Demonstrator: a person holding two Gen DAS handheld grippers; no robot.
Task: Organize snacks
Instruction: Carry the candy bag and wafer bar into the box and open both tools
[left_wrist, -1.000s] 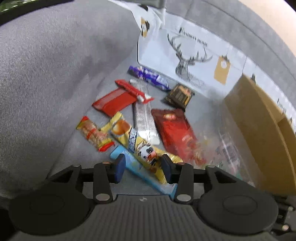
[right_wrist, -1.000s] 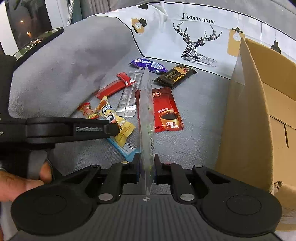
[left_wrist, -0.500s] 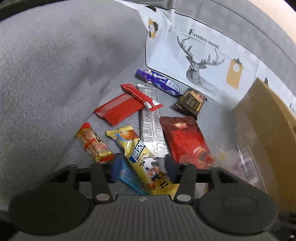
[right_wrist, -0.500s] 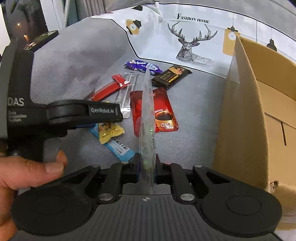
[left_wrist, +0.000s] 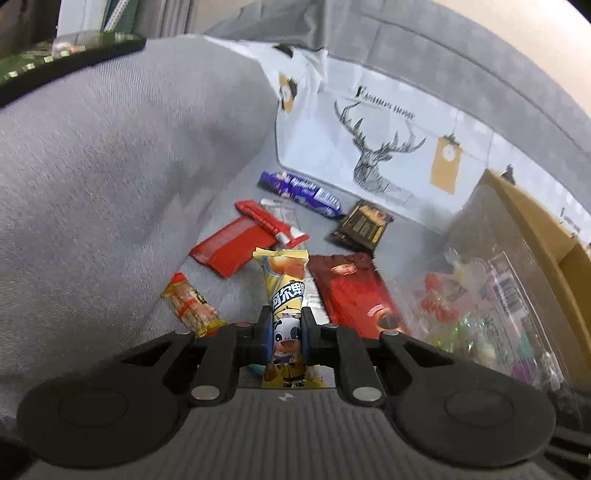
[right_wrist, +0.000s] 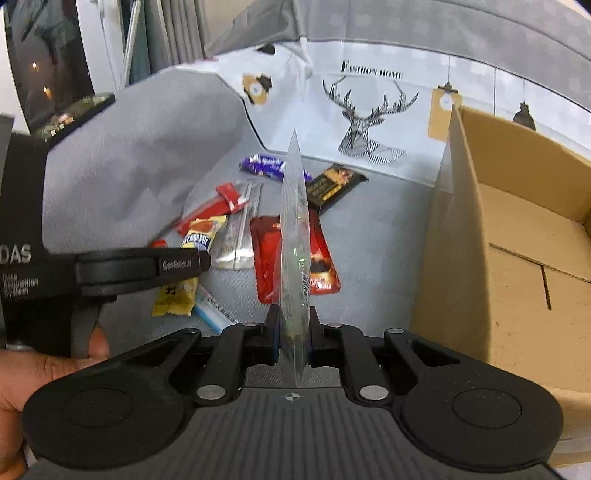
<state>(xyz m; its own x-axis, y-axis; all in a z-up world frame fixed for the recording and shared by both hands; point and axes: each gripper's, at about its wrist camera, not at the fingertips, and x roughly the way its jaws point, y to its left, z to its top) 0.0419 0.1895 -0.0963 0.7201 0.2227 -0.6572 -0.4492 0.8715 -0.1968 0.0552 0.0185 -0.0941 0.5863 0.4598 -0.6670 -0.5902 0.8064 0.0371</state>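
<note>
My left gripper (left_wrist: 283, 334) is shut on a yellow cow-print snack packet (left_wrist: 286, 291) and holds it lifted above the grey sofa seat; it also shows in the right wrist view (right_wrist: 184, 273). My right gripper (right_wrist: 293, 334) is shut on a clear candy bag (right_wrist: 293, 236), held edge-on and upright; the bag also shows in the left wrist view (left_wrist: 480, 306). Loose on the seat lie a dark red coffee pouch (left_wrist: 354, 291), a red packet (left_wrist: 232, 247), a purple bar (left_wrist: 299, 192), a dark brown bar (left_wrist: 364, 225), an orange sausage snack (left_wrist: 188, 304) and a blue packet (right_wrist: 214, 308).
An open cardboard box (right_wrist: 517, 236) stands on the seat to the right. A white deer-print cushion (right_wrist: 354, 110) leans at the back. The sofa arm (left_wrist: 122, 155) rises on the left. A silver sachet (right_wrist: 240, 236) lies among the snacks.
My left gripper has shut on the yellow cow-print packet and lifted it off the seat. My right gripper still holds the clear bag, shifted slightly.
</note>
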